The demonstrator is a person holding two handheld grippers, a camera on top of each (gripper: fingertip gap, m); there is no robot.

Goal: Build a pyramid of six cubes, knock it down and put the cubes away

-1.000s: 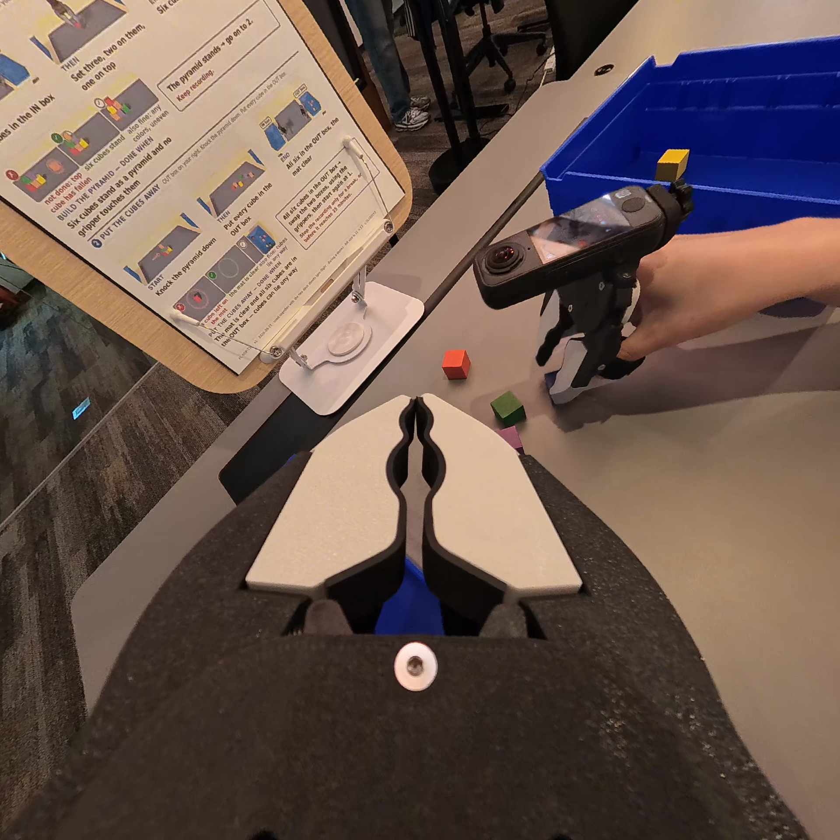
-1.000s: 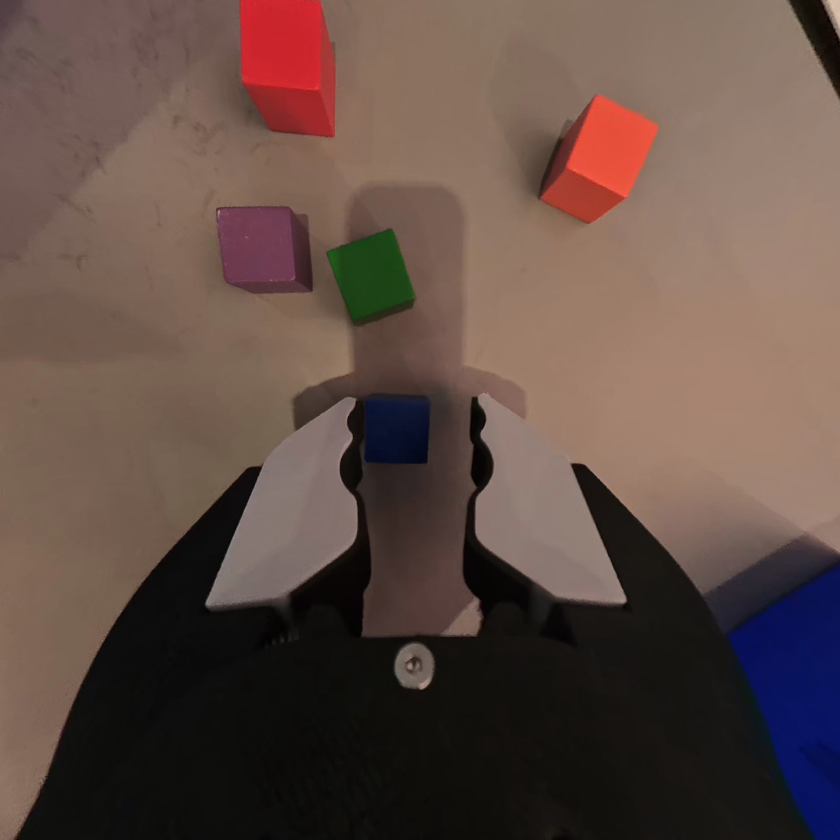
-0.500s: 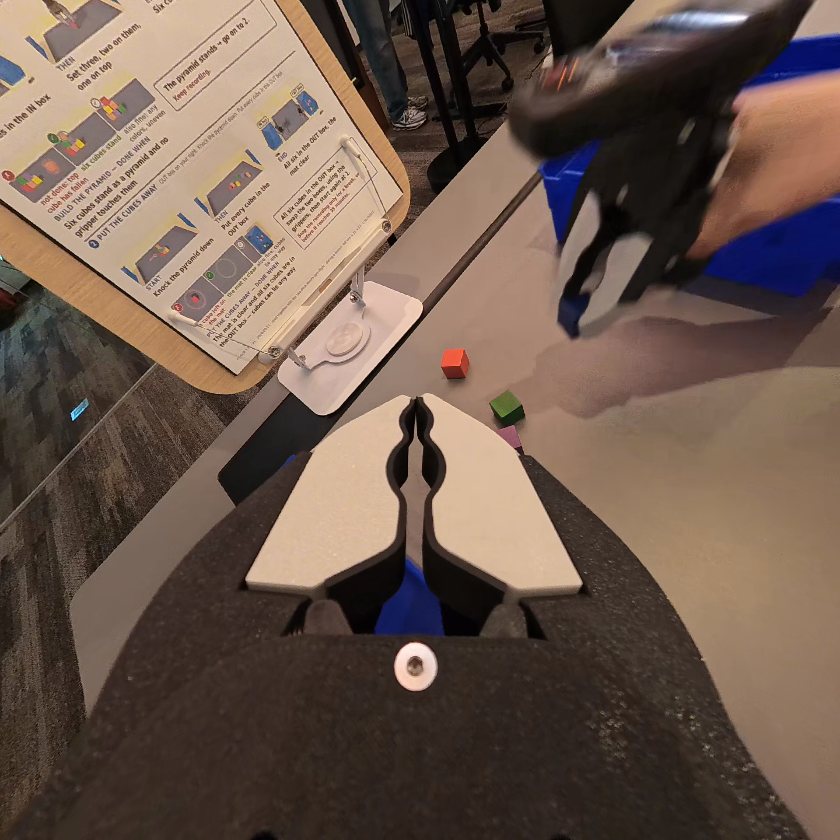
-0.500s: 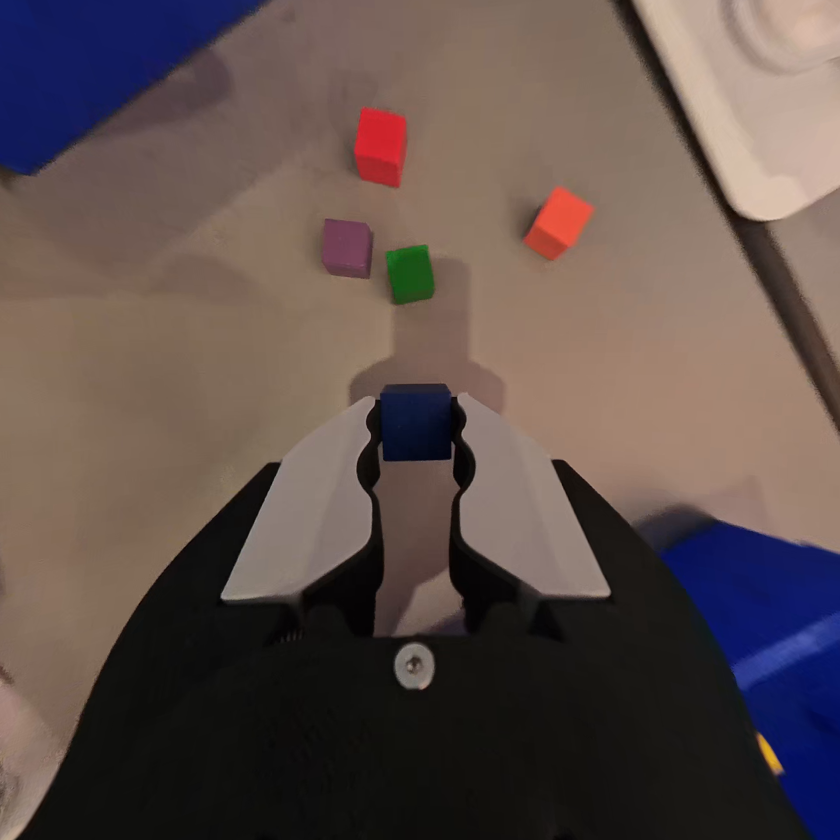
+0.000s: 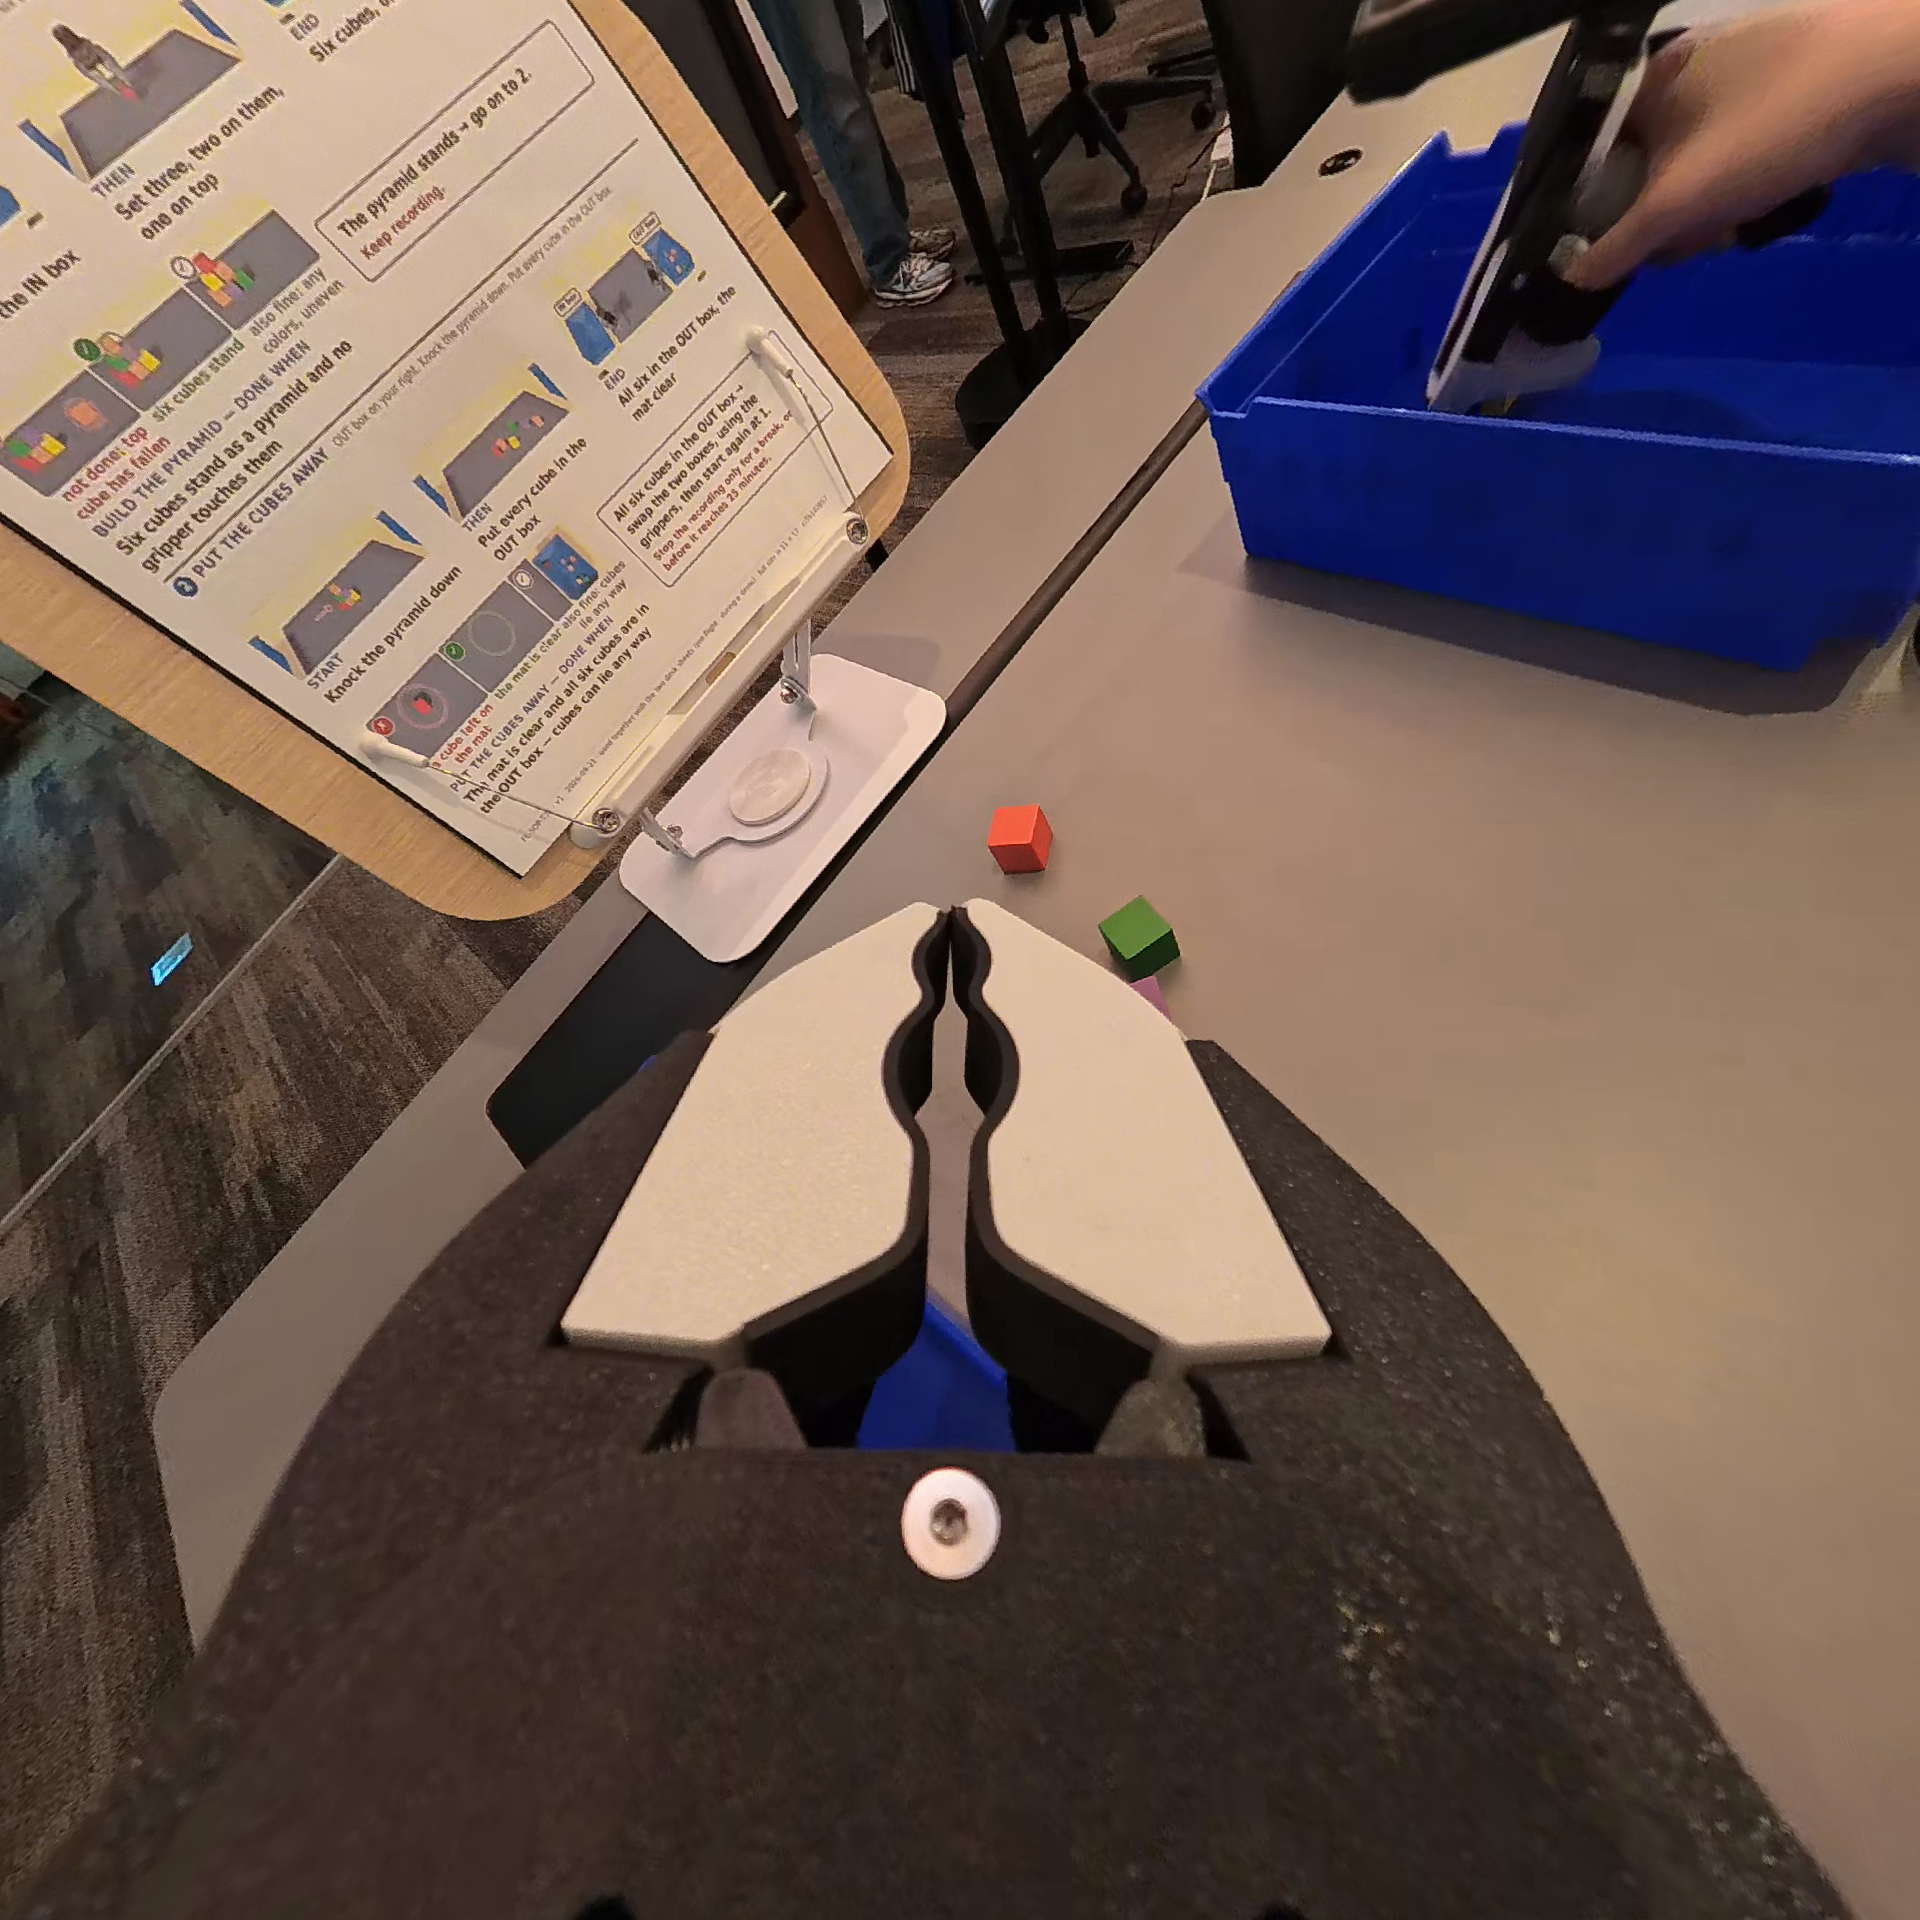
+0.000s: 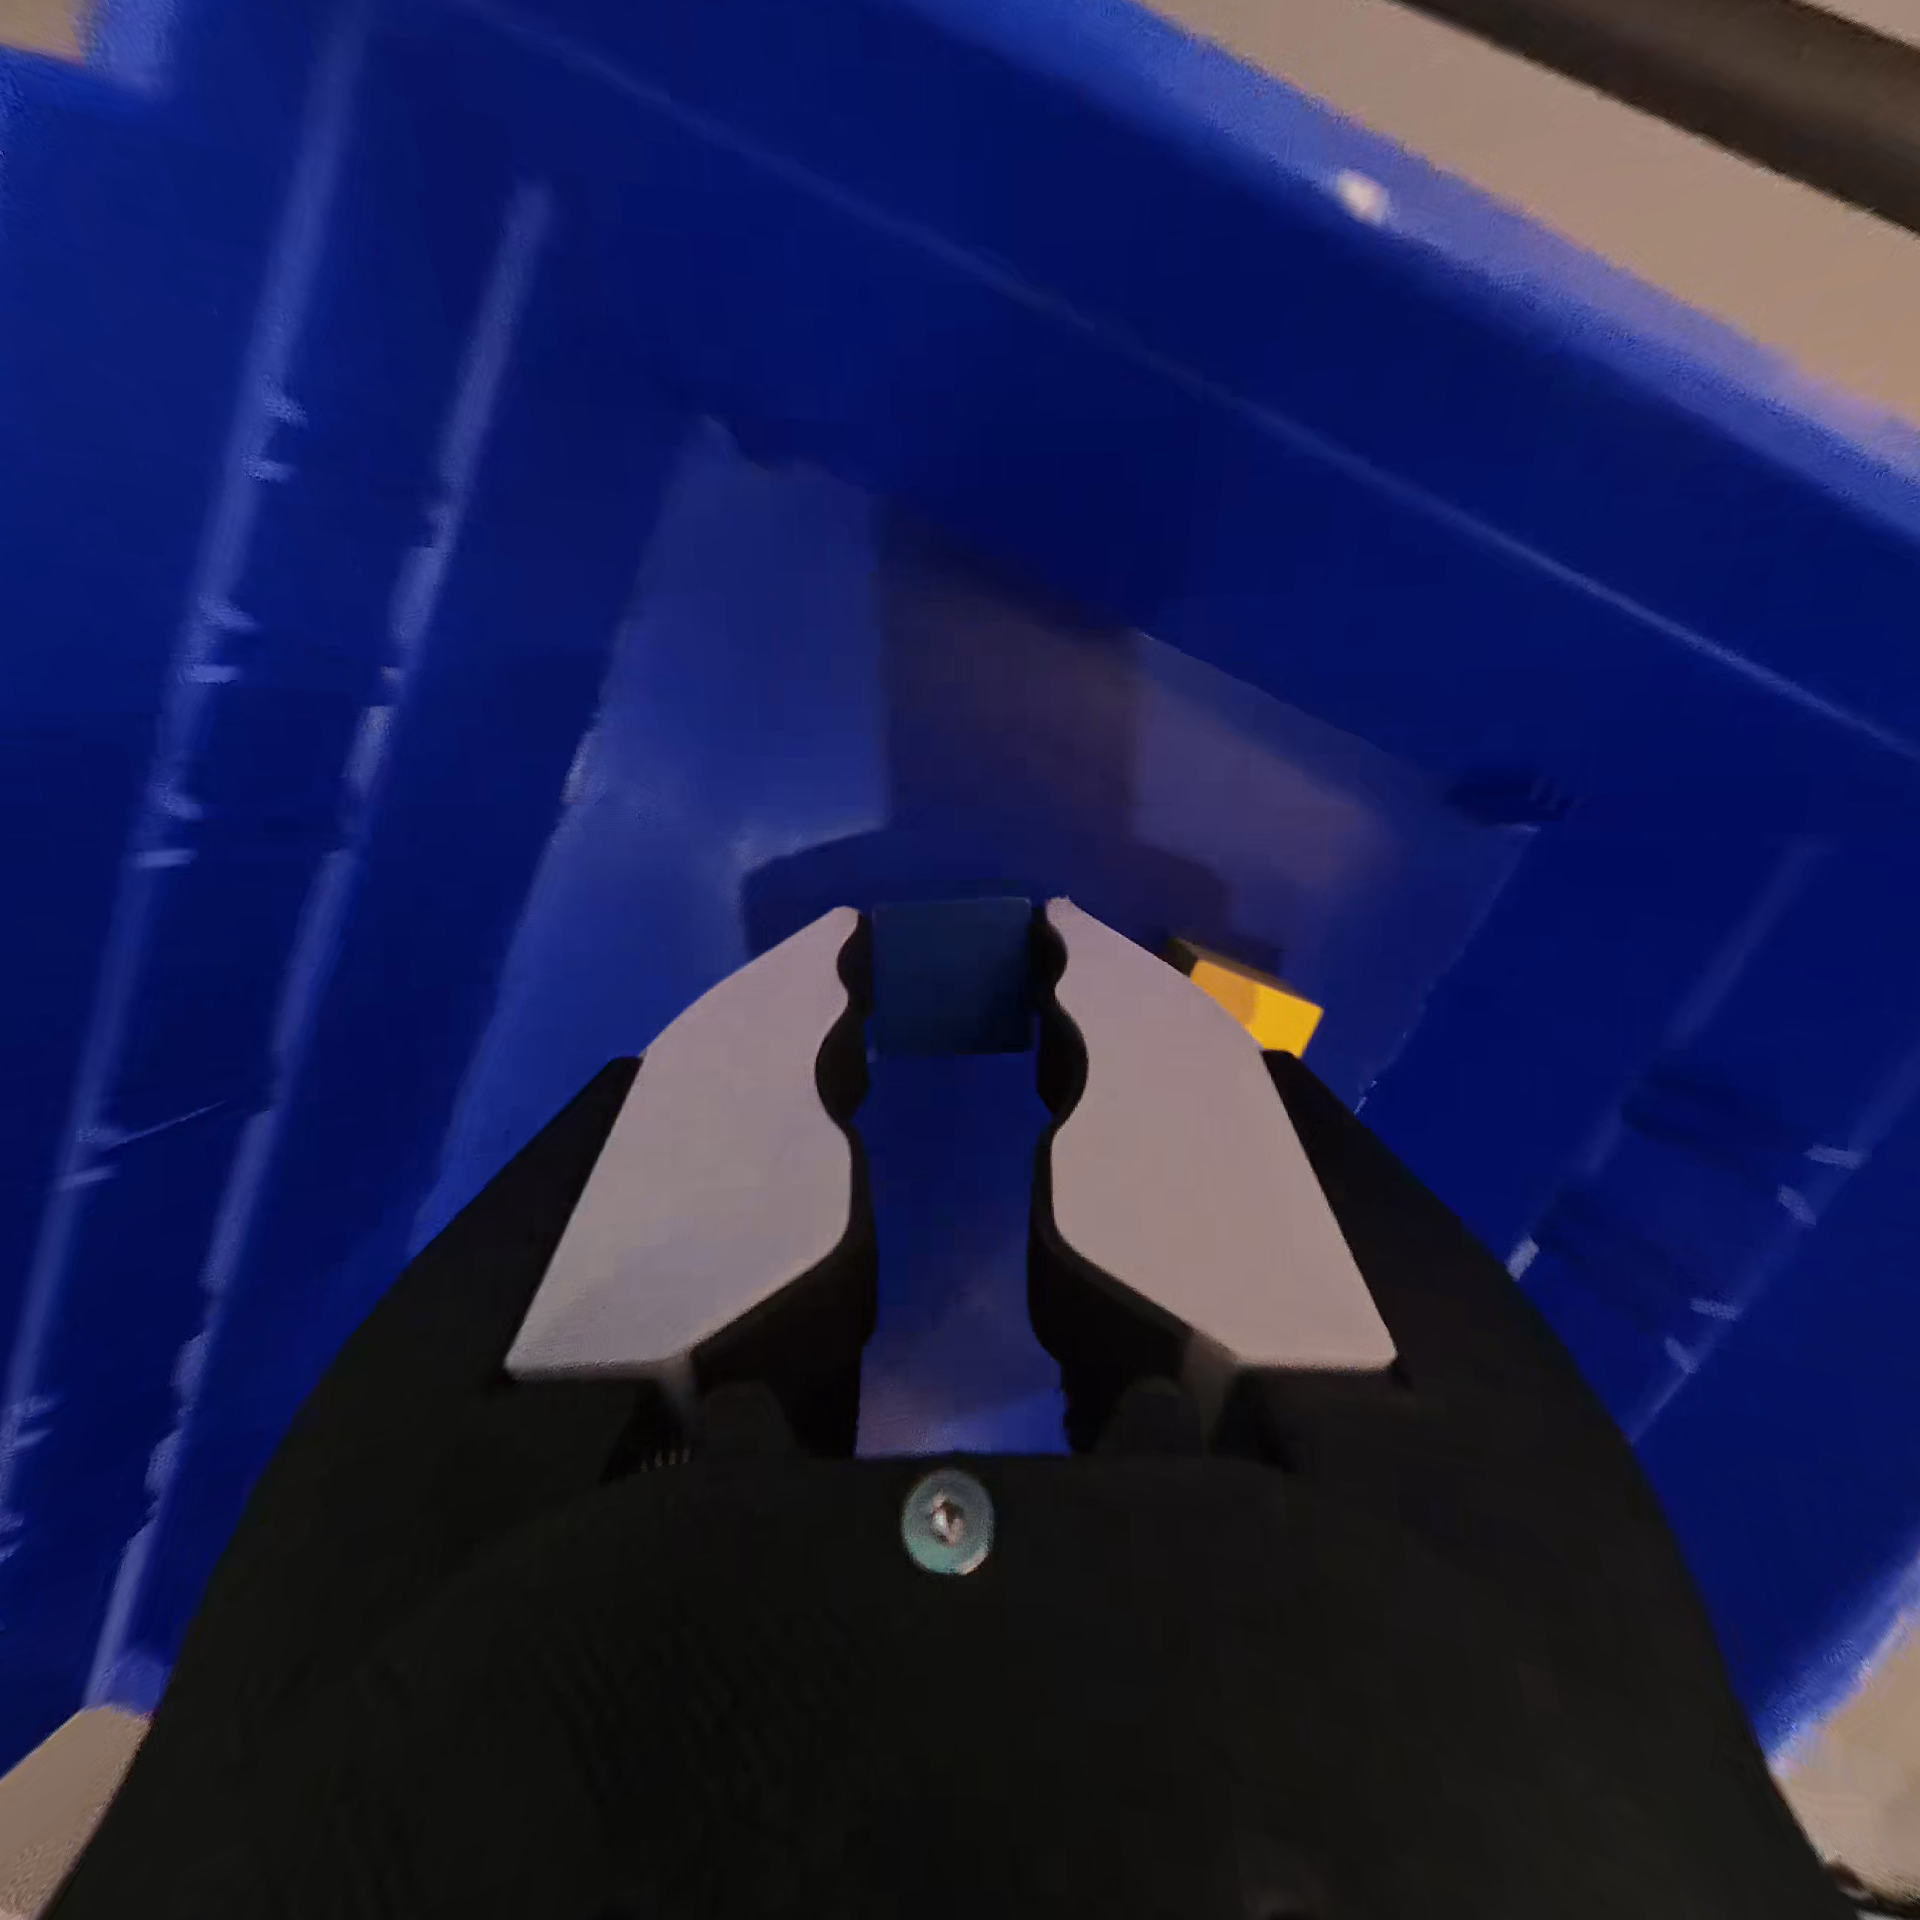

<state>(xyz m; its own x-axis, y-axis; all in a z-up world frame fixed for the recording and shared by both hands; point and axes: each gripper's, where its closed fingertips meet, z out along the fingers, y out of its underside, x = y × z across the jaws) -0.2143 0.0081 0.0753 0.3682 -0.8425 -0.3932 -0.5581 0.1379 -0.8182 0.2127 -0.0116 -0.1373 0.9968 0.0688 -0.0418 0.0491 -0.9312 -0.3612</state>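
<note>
My right gripper [image 6: 951,914] is shut on a dark blue cube [image 6: 951,977] and holds it low inside the blue bin [image 6: 416,520], next to a yellow cube [image 6: 1252,1003] on the bin floor. In the left wrist view the right gripper [image 5: 1496,384] reaches into the blue bin [image 5: 1558,509] at the far right. My left gripper [image 5: 951,920] is shut with nothing between its pads, above the grey table [image 5: 1455,1039]. An orange cube [image 5: 1020,837], a green cube [image 5: 1139,935] and part of a purple cube [image 5: 1151,992] lie on the table just ahead of it.
An instruction board [image 5: 364,416] on a white stand [image 5: 790,800] stands at the table's far left edge. A person's hand [image 5: 1745,135] holds the right gripper. Chair legs and a person's feet [image 5: 914,270] show on the floor beyond the table. My right fingertips sit around 50 centimetres from my left ones.
My right gripper closed on the blue cube on the table, lifted it and carried it right into the blue bin. My left gripper stayed still and shut.
</note>
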